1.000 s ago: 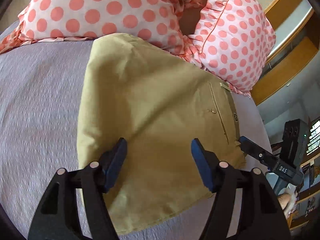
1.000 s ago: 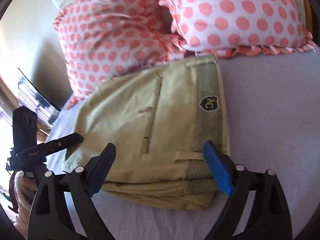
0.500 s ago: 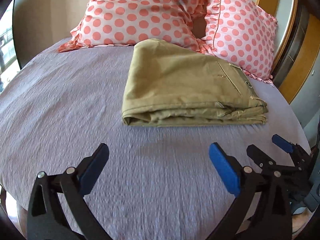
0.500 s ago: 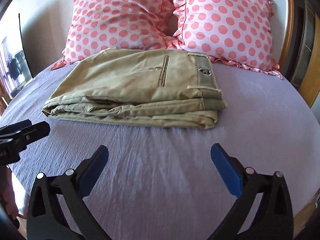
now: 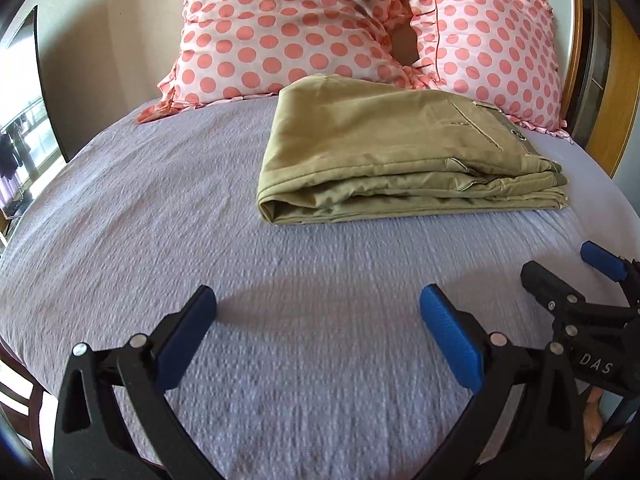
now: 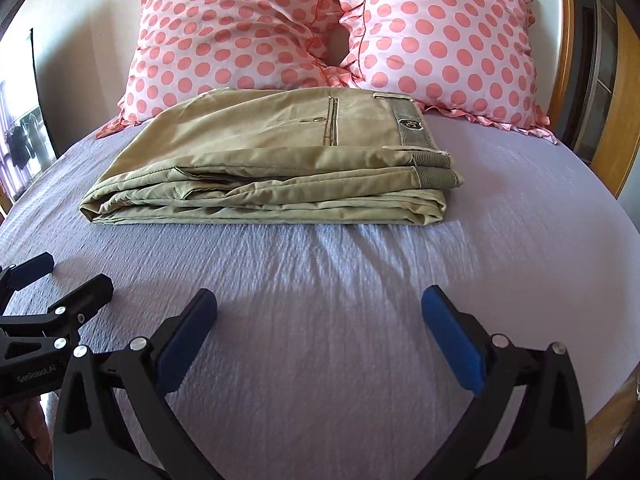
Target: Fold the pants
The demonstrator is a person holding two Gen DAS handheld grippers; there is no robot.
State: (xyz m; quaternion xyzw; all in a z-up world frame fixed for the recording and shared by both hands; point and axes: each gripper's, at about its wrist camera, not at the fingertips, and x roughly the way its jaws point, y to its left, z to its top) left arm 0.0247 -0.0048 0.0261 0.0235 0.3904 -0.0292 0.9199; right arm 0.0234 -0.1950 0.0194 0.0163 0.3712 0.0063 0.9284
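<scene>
The khaki pants (image 5: 392,152) lie folded in a flat stack on the lilac bed cover (image 5: 160,208), just in front of the pillows; they also show in the right wrist view (image 6: 272,160), waistband and badge to the right. My left gripper (image 5: 318,312) is open and empty, hovering over bare cover well short of the pants. My right gripper (image 6: 320,312) is open and empty too, equally far back. Each gripper shows at the edge of the other's view: the right one (image 5: 576,280) and the left one (image 6: 52,280).
Two pink polka-dot pillows (image 6: 232,28) (image 6: 444,36) stand against the headboard behind the pants. A wooden bed frame (image 6: 616,120) runs along the right. A dark frame and a window (image 5: 24,120) are at the left.
Both grippers have let go of the pants and drawn back from the stack toward the foot of the bed, jaws opened wider. The pants stay folded in place.
</scene>
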